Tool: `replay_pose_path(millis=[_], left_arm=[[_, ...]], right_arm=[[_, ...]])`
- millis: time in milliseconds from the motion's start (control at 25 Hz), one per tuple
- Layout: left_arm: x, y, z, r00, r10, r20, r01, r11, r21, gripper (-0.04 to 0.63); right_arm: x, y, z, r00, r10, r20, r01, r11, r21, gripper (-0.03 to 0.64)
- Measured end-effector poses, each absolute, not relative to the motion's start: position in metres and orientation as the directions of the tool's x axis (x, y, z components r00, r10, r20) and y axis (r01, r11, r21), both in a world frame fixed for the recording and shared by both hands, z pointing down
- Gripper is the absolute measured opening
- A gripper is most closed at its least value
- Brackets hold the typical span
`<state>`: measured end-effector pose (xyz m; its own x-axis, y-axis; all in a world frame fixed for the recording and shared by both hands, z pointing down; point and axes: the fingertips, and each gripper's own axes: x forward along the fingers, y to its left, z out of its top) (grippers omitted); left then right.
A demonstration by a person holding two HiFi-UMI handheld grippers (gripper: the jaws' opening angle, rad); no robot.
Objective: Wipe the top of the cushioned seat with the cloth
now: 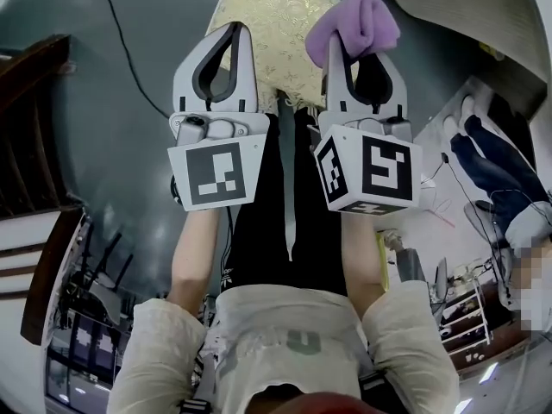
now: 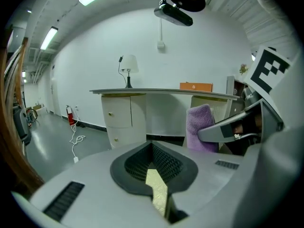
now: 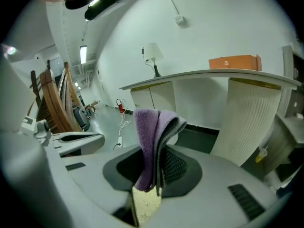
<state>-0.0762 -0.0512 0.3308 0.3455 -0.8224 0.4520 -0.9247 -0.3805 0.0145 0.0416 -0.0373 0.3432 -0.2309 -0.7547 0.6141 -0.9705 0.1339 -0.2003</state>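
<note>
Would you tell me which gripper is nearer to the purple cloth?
Right. The right gripper is shut on the purple cloth; the left gripper hangs beside it, not touching the cloth.

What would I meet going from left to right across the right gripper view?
Wooden furniture → left gripper, jaws together → purple cloth, clamped in the right gripper → orange box.
</note>
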Motion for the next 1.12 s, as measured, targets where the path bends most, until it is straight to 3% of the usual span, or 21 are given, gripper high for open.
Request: replay_pose_path(millis=[240, 560, 800, 1120], left_arm=[[-0.097, -0.046, 0.342, 0.311, -0.826, 0.471, -0.938, -0.348, 0.009, 0.006], [-0.135, -0.044, 0.359, 0.222, -0.842, 0.492, -0.964, -0.266, -0.021, 0.006], [-0.164, -0.038, 0.373, 0.183, -0.836, 0.517, -0.973, -0.23, -0.028, 0.006], [-0.186, -0.027, 0.384, 0.162, -0.827, 0.539, -0.978, -0.207, -0.023, 0.006]], right_arm=[[0.007, -0.04, 0.369, -0.312, -0.704, 0.638, -0.947, 0.176, -0.269, 0.092], [-0.081, -0.052, 0.481, -0.574, -0.491, 0.656, -0.787, 0.109, -0.608, 0.092], [-0.125, -0.06, 0.54, -0.615, -0.38, 0.692, -0.754, 0.026, -0.656, 0.092], [-0.153, -0.066, 0.565, -0.611, -0.331, 0.719, -0.764, 0.007, -0.645, 0.092]])
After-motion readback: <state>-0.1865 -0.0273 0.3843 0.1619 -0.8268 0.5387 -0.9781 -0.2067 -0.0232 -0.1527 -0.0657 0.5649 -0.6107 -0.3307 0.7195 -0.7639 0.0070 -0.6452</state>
